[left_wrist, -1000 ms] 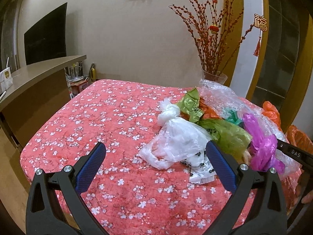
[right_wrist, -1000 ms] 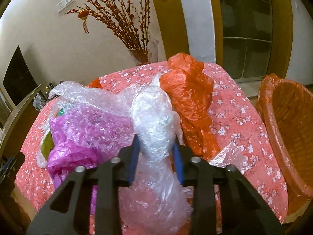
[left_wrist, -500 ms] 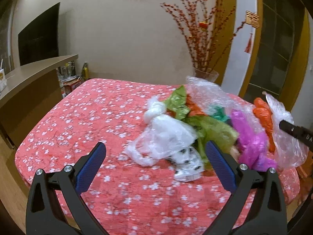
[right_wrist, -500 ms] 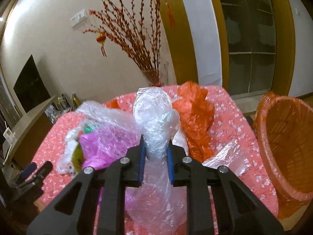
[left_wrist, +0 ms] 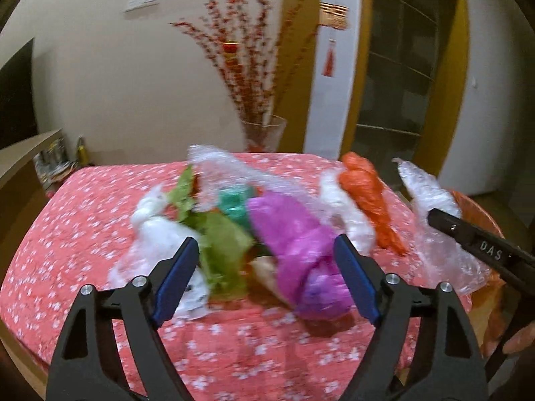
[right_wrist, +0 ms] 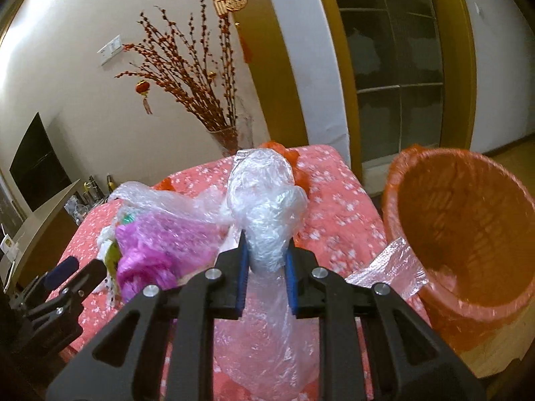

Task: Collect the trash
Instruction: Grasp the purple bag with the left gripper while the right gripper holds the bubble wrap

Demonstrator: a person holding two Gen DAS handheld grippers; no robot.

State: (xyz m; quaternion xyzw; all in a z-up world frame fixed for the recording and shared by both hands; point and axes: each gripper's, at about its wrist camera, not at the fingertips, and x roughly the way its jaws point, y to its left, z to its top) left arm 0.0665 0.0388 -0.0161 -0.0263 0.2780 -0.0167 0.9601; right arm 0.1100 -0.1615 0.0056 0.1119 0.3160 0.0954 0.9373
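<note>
Clear plastic wrap [right_wrist: 264, 200] pinched in right tool [right_wrist: 266, 277], orange bin [right_wrist: 468, 220] just right of it. Left tool [left_wrist: 267, 279] spread, just narrowing, purple bag [left_wrist: 297, 254] between pads, untouched, on tabletop [left_wrist: 83, 234].

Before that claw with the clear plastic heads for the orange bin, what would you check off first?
1. Right claw clamped on the clear plastic wrap: ok, pads squeeze its neck.
2. Wrap lifted free of the table: cannot tell, its tail hangs below the claw and out of sight.
3. Wrap separate from the purple bag: cannot tell, more clear film lies draped over the pile beside it.
4. Orange bin open and within view: ok, mouth faces the claw, to its right.
5. Left claw out of the way: ok, it is over by the pile, jaws apart and just been closing, the purple bag framed between them, nothing gripped.
</note>
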